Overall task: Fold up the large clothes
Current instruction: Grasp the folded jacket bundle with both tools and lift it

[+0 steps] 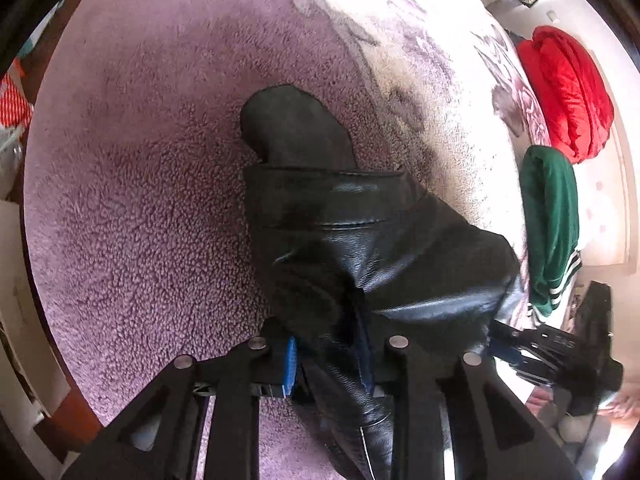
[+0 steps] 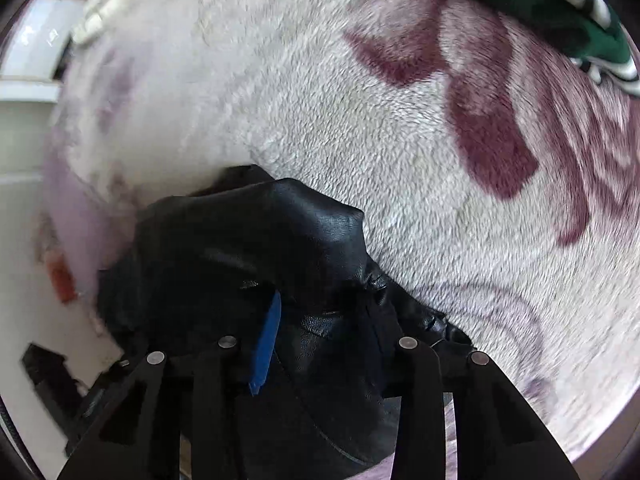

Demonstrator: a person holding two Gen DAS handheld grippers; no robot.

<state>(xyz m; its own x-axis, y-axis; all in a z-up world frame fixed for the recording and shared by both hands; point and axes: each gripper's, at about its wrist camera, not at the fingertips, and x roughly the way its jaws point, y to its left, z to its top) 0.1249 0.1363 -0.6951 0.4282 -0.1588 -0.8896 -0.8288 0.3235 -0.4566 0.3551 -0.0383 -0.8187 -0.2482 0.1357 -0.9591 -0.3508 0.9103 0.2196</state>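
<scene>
A black leather jacket [image 1: 360, 240] lies bunched on a fluffy blanket, one sleeve [image 1: 292, 124] stretching away from me. My left gripper [image 1: 330, 356] is shut on a fold of the jacket, blue pads [image 1: 291, 368] pressing the leather. In the right wrist view the jacket [image 2: 256, 248] fills the lower centre, and my right gripper [image 2: 320, 344] is shut on another fold of it, one blue pad [image 2: 266, 344] showing. The right gripper also shows in the left wrist view [image 1: 516, 344], at the jacket's right edge.
The blanket is lilac [image 1: 140, 180] on the left and white with purple flowers [image 2: 400, 140] on the right. A folded green garment with white stripes [image 1: 552, 224] and a red puffy garment [image 1: 568, 92] lie at the far right. Furniture edges [image 1: 16, 240] show left.
</scene>
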